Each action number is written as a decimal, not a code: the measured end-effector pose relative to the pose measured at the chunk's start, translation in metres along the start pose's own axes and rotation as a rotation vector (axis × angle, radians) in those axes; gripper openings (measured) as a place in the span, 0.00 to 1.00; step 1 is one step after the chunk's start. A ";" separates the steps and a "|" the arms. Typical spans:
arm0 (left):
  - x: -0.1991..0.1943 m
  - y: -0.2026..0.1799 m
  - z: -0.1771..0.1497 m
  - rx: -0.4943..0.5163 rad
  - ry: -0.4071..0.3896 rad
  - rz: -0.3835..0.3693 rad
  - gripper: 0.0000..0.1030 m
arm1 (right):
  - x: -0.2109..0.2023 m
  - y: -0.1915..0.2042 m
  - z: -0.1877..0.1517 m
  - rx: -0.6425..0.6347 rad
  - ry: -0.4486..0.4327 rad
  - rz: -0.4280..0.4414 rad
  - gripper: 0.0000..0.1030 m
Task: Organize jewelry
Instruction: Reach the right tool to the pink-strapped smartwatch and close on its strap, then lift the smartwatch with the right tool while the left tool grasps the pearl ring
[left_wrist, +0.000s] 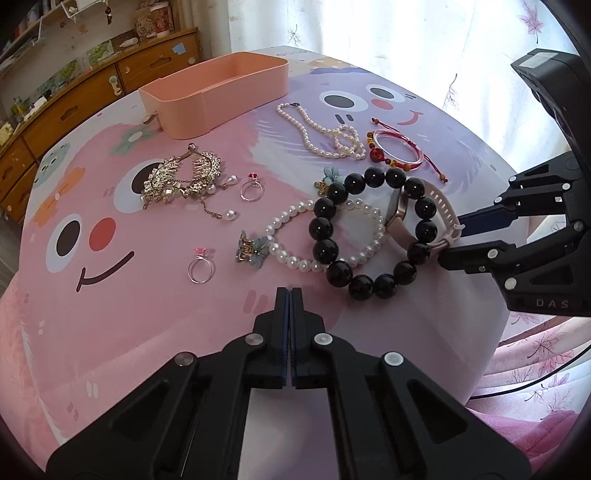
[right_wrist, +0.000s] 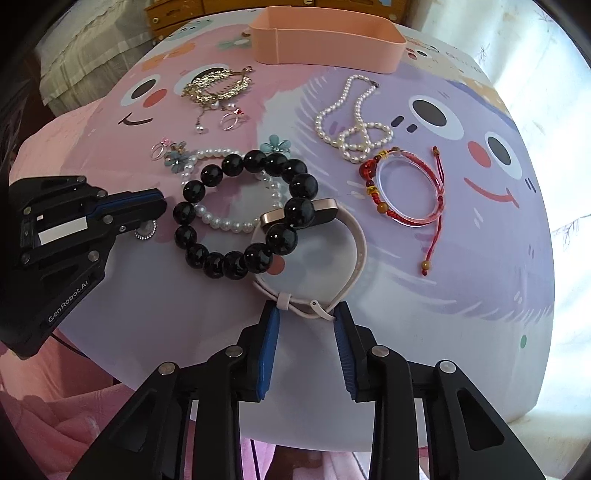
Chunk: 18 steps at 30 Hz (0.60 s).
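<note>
Your left gripper (left_wrist: 289, 295) had its fingers pressed together on nothing, over the worktop (left_wrist: 155, 332). Your right gripper (right_wrist: 306, 314) had its fingers spread either side of the watch (right_wrist: 343, 236) strap, beside the black bracelet (right_wrist: 243, 210).

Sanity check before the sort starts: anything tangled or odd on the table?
Yes. The black bead bracelet lies overlapping both the white pearl bracelet and the pink watch, so lifting one may drag the others. The pink tray looks empty.
</note>
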<state>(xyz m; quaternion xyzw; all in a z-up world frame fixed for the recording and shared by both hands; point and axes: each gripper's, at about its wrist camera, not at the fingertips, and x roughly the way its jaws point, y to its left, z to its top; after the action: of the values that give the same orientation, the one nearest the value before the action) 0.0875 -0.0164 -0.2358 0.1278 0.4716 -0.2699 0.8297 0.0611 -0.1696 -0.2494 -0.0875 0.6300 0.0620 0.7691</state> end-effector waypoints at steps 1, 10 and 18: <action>0.000 0.000 0.000 0.000 0.002 0.000 0.00 | 0.000 0.000 0.001 -0.003 0.004 0.003 0.28; -0.004 0.000 -0.006 -0.036 0.015 -0.021 0.00 | -0.018 0.004 0.019 0.003 -0.006 -0.003 0.11; -0.016 0.006 -0.007 -0.097 0.004 -0.022 0.00 | -0.039 -0.011 0.023 0.104 -0.052 0.107 0.03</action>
<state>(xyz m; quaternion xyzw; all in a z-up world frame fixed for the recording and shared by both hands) 0.0796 -0.0030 -0.2258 0.0827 0.4874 -0.2553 0.8309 0.0776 -0.1752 -0.2061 -0.0123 0.6160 0.0724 0.7843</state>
